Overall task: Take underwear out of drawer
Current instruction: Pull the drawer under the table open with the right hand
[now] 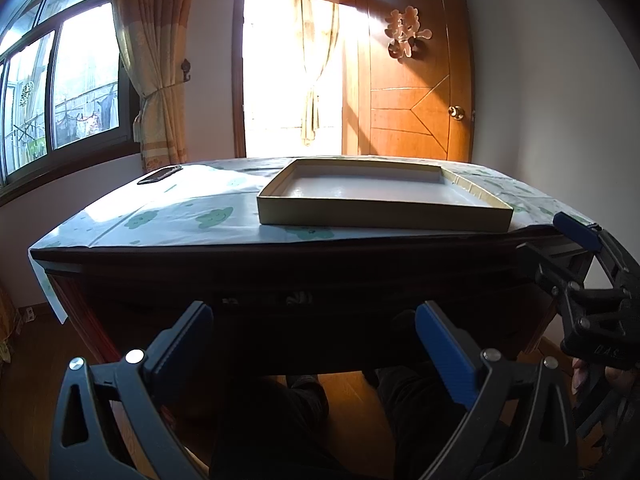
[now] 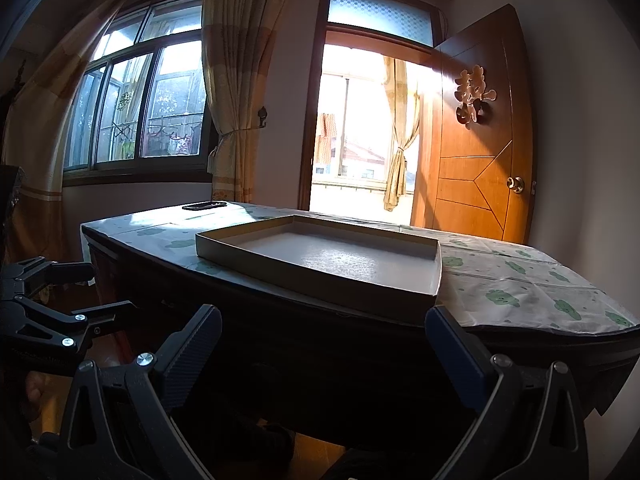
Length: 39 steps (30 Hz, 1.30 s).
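The dark wooden drawer front (image 1: 304, 316) runs under the table top, deep in shadow. In a narrow dark gap along its upper edge a small pale, patterned bit of fabric (image 1: 298, 298) shows; I cannot tell what it is. My left gripper (image 1: 314, 336) is open in front of the drawer, its blue pads (image 1: 444, 354) wide apart and holding nothing. My right gripper (image 2: 324, 344) is also open and empty, facing the table's dark front (image 2: 320, 360). In the left wrist view it (image 1: 592, 280) reaches in at the table's right corner.
An empty shallow cardboard tray (image 1: 380, 216) lies on the cloud-print tablecloth (image 1: 180, 216), and a dark phone (image 1: 159, 175) sits at the far left corner. A person's legs and feet (image 1: 308, 392) are under the table. Window, curtains and an open wooden door (image 1: 416, 80) stand behind.
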### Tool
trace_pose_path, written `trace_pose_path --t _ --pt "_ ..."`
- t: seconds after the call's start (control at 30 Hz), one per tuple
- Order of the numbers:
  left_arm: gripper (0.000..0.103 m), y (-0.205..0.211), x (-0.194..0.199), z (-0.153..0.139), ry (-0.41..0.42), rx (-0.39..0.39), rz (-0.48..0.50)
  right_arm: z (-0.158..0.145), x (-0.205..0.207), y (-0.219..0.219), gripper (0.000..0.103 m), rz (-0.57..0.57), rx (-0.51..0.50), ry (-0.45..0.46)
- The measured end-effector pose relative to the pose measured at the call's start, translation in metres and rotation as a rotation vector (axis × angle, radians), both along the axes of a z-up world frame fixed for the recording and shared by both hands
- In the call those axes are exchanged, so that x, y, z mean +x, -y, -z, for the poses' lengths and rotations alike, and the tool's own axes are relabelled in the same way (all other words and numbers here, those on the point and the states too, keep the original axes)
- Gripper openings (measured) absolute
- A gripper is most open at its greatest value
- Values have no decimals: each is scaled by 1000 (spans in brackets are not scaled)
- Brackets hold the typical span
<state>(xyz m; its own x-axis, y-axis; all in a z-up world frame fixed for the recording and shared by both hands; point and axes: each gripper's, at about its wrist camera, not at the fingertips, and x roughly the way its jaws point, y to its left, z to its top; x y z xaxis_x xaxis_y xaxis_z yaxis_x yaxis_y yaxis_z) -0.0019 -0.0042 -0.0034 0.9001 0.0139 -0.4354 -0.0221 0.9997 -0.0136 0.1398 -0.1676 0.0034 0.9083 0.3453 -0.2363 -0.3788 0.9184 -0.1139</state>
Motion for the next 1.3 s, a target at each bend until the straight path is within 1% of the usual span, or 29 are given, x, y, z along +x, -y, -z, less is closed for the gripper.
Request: trace_pose_path --t 0.17,0.27,0.33,0.5,0.63,0.7,0.8,0.93,1.3 --pt "103 1 1 2 -7 3 6 9 14 2 103 -28 22 -3" --pt "103 2 1 3 -9 2 7 15 23 3 103 -26 19 16" --pt "103 1 1 4 -12 -3 8 19 28 3 103 -16 -3 45" --pt "103 2 1 4 -11 -4 10 24 36 1 103 -10 -42 165" --pt "103 1 1 4 -13 -10 12 29 47 -1 103 -19 -76 216" --pt "103 1 1 4 -13 -13 12 31 51 -3 102 -31 -84 229" --pt "103 1 2 4 -13 -12 12 33 59 -5 102 -57 -82 222" --pt "103 1 2 4 -13 -14 11 37 64 -10 103 -73 -106 234" --pt "103 0 0 4 -10 -11 1 48 72 -18 102 -73 -192 322"
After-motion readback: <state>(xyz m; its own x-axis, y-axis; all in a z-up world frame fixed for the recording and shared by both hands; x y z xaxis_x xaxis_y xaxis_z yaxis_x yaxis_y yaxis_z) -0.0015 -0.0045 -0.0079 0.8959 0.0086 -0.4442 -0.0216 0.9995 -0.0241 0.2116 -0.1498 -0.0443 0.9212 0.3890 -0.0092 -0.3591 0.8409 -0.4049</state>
